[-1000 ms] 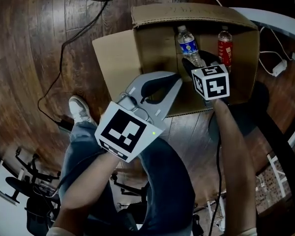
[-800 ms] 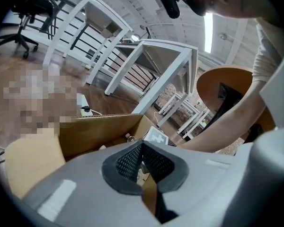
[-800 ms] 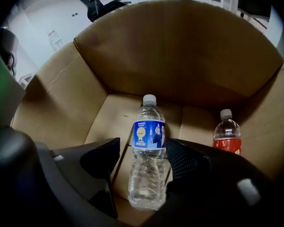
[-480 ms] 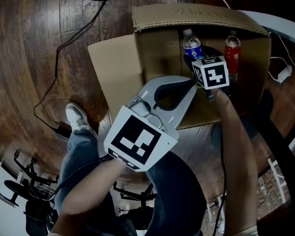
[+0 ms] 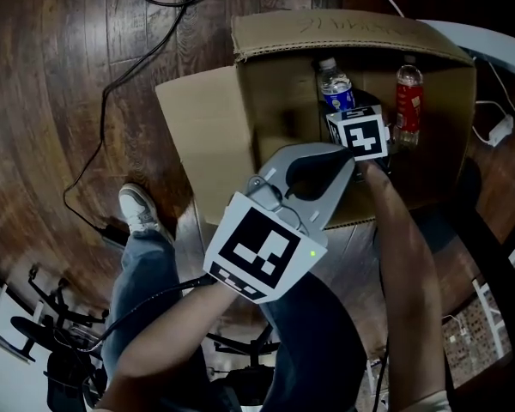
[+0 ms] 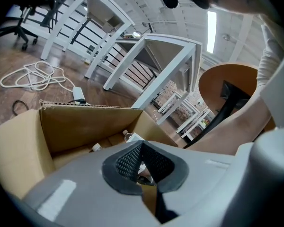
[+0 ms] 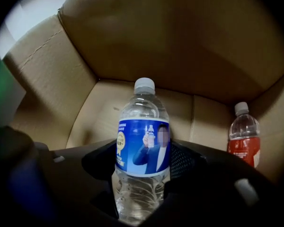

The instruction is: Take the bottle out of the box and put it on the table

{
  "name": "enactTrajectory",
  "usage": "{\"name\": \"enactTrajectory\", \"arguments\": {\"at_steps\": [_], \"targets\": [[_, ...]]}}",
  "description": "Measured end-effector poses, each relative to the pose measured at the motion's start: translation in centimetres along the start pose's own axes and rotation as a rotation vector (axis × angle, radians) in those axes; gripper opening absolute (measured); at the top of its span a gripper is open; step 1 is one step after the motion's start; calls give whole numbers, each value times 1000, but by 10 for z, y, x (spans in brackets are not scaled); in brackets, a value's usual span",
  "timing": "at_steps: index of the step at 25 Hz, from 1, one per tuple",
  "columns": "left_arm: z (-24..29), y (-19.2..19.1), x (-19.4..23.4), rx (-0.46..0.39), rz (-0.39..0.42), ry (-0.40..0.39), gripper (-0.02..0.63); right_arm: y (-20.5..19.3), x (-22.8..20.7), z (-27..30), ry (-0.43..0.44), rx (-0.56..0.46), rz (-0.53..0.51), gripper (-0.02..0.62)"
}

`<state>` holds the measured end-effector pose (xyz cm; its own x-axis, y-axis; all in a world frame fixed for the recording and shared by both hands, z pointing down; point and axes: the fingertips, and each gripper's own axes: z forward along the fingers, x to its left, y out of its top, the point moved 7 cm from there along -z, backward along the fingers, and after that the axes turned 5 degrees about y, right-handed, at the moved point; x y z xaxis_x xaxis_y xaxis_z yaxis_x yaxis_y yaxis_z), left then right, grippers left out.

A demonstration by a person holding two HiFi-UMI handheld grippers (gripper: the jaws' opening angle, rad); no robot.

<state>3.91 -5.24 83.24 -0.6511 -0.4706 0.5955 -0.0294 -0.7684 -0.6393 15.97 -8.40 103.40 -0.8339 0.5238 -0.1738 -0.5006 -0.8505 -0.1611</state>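
Note:
An open cardboard box [image 5: 343, 33] stands on the wooden floor. Inside it stand a clear bottle with a blue label [image 5: 336, 88] and a bottle with a red label [image 5: 408, 101]. My right gripper [image 5: 358, 144] reaches steeply down into the box. In the right gripper view its jaws have just been closing, and its pads [image 7: 182, 160] sit against both sides of the blue-label bottle [image 7: 143, 126], which still stands on the box floor. The red-label bottle [image 7: 243, 138] stands apart at the right. My left gripper [image 5: 348, 157] hangs at the box's near rim, shut and empty [image 6: 142, 144].
The box's left flap [image 5: 202, 136] lies open on the floor. Black cables [image 5: 120, 67] trail at the far left. A white table [image 5: 489, 37] stands right of the box. The person's shoe [image 5: 142, 209] and chair bases [image 5: 51, 324] are at the lower left.
My right gripper has sunk into the box, down around the blue-label bottle. My left gripper has moved forward and a little down, up to the box's near rim.

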Motion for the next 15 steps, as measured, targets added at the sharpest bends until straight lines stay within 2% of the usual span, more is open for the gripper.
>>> {"name": "enactTrajectory", "arguments": {"at_steps": [4, 8, 15], "targets": [[-7, 1, -2, -8, 5, 19, -3, -2, 3, -11, -18, -53, 5, 288], [-14, -1, -1, 3, 8, 43, -3, -6, 4, -26, -31, -121, 70, 285], [-45, 17, -9, 2, 46, 71, -3, 6, 29, -80, 21, -291, 174, 285]]}}
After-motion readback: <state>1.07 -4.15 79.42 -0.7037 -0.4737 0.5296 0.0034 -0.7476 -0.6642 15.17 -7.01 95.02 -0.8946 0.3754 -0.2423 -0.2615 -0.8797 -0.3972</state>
